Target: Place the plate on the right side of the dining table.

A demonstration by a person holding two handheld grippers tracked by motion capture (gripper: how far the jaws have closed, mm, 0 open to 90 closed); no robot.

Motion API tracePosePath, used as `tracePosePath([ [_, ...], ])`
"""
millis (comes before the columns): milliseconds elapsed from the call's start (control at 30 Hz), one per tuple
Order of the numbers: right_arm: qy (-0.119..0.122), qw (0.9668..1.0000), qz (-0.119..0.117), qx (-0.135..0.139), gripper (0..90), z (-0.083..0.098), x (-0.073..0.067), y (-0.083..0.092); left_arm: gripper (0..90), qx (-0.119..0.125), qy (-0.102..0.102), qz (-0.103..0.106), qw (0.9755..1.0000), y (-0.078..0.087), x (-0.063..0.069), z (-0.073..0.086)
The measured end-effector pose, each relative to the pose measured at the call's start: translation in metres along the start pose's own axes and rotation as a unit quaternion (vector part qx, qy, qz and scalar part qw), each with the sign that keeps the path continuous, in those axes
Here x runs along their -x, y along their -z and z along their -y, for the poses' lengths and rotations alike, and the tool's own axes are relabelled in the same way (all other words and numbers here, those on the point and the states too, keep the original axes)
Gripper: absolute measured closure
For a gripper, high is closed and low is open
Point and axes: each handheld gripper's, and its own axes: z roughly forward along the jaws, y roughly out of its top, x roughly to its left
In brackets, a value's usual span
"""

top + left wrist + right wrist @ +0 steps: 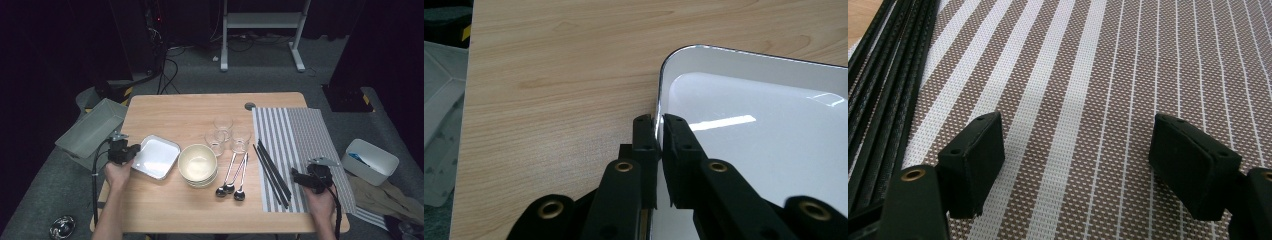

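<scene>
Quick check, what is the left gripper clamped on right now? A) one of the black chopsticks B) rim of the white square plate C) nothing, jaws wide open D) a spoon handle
B: in the left gripper view the left gripper has its jaws closed on the rim of the white square plate, one jaw outside the edge and one inside.

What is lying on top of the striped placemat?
On the striped placemat, black chopsticks lie along its left edge, and the right gripper rests over it, jaws open. The part of the mat under that hand is hidden.
</scene>
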Motion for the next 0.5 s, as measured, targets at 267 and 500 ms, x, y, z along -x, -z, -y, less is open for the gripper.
tracePosePath([
  [267, 0.000, 1.0000, 0.000, 0.000, 22.1, 0.0000, 0.0000, 0.0000, 85.3, 0.002, 0.015, 0.016, 0.9998, 0.0002, -0.0050, 0.0003],
  [500, 0.000, 1.0000, 0.000, 0.000, 22.0, 0.0000, 0.0000, 0.0000, 85.5, 0.002, 0.022, 0.024, 0.9995, 0.0006, -0.0075, 0.0002],
])
